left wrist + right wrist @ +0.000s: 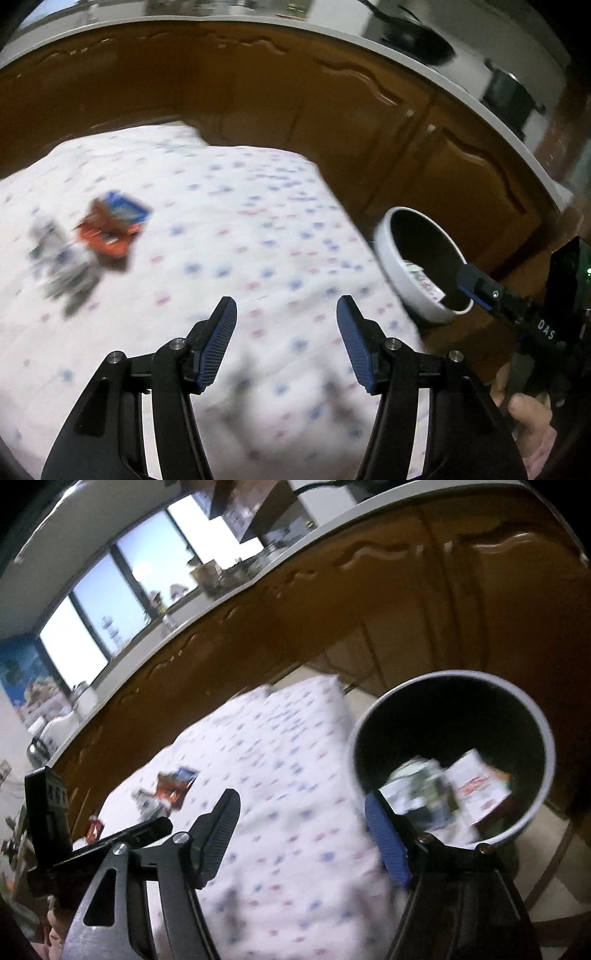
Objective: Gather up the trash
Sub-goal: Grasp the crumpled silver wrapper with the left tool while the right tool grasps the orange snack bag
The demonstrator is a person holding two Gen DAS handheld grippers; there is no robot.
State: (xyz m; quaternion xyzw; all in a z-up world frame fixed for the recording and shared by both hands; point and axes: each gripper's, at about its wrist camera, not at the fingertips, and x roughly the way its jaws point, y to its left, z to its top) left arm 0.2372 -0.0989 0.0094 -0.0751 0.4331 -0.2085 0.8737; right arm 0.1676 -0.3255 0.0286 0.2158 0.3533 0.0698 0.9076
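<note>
My left gripper (286, 306) hovers open over a table under a white flowered cloth (258, 229), with nothing between its blue pads. On the cloth at the left lie an orange and blue wrapper (112, 225) and a grey crumpled piece (59, 266), both blurred. My right gripper (301, 795) is open and empty, near the table's right edge. Just beyond it stands a white bin (546, 738) with a dark inside. It holds a white carton (476, 786) and other packaging. The wrapper (175, 781) also shows far off in the right wrist view.
Brown wooden cabinets (332, 110) under a pale counter run behind the table and the bin (391, 251). A dark pan (417, 37) and a pot (509, 96) stand on the counter. A small red item (94, 829) lies near the table's left edge. A hand (528, 410) grips the right tool.
</note>
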